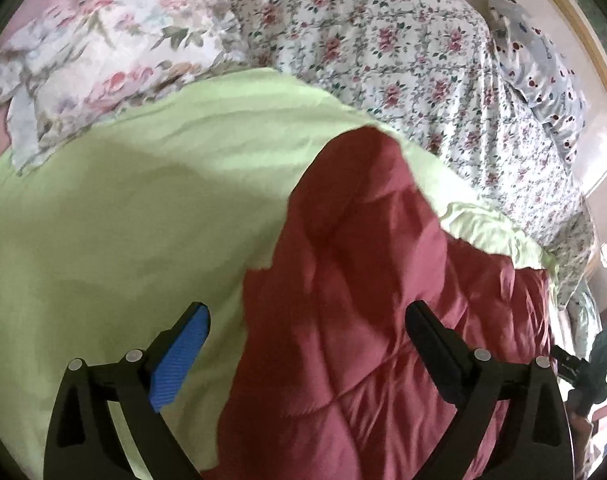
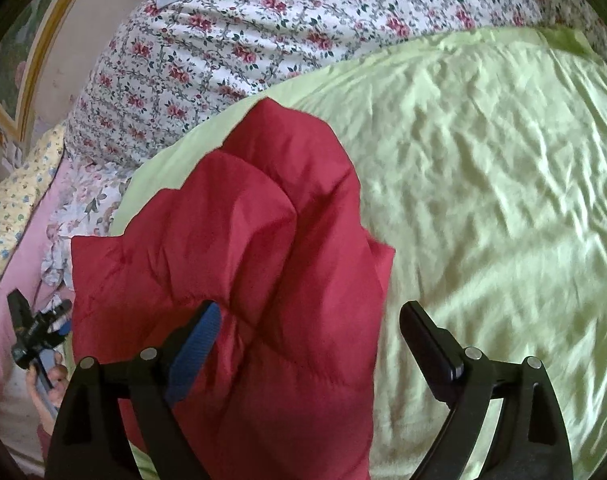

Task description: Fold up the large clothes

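A red quilted garment [image 1: 363, 300] lies crumpled on a pale green sheet [image 1: 123, 220] spread over the bed. In the right wrist view the same red garment [image 2: 243, 260] lies on the green sheet [image 2: 483, 200], bunched into folds. My left gripper [image 1: 307, 324] is open and empty, hovering just above the garment's left edge. My right gripper [image 2: 307, 324] is open and empty above the garment's right part. The other gripper [image 2: 35, 332], held in a hand, shows at the far left of the right wrist view.
A floral bedspread [image 1: 403, 52] covers the bed behind the green sheet. A flowered pillow [image 1: 103, 48] lies at the back left and a spotted blue cloth [image 1: 543, 72] at the back right. A framed picture [image 1: 591, 20] hangs on the wall.
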A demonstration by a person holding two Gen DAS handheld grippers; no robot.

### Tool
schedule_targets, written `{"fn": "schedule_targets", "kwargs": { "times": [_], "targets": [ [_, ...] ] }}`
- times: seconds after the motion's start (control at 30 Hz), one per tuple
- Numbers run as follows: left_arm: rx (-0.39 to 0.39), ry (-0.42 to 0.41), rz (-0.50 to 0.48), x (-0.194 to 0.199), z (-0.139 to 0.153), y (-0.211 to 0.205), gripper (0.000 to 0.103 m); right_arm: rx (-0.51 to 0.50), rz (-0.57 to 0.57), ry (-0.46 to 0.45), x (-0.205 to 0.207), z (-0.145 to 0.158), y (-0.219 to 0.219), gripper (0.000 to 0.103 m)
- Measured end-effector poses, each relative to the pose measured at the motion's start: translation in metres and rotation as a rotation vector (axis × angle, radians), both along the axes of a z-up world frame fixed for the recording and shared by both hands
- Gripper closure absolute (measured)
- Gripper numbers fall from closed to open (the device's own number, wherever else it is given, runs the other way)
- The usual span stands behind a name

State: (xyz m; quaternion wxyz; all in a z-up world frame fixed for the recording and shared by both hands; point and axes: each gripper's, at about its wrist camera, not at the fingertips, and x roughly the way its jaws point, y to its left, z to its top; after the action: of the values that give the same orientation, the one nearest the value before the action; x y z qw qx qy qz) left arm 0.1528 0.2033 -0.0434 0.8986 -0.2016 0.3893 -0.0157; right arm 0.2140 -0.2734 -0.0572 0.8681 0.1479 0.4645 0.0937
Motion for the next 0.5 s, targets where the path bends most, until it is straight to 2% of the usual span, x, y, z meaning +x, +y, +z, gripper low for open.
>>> {"fn": "schedule_targets", "kwargs": {
  "times": [0.13, 0.4, 0.47, 0.5],
  "targets": [
    [0.026, -0.013, -0.018, 0.014, 0.007, -0.01, 0.004, -0.03, 0.007, -0.026, 0.013, 0.008, 0.005, 0.01],
    [0.108, -0.004, -0.005, 0.059, 0.009, -0.025, 0.006, -0.004, 0.004, -0.037, 0.06, 0.019, 0.009, 0.01],
    [0.12, 0.013, -0.008, 0.068, 0.007, -0.03, 0.013, 0.003, 0.005, -0.029, 0.072, 0.019, 0.012, 0.01],
    [0.114, 0.027, -0.018, 0.073, 0.004, -0.031, 0.03, 0.006, 0.008, -0.024, 0.078, 0.017, 0.013, 0.01]
  ]
}}
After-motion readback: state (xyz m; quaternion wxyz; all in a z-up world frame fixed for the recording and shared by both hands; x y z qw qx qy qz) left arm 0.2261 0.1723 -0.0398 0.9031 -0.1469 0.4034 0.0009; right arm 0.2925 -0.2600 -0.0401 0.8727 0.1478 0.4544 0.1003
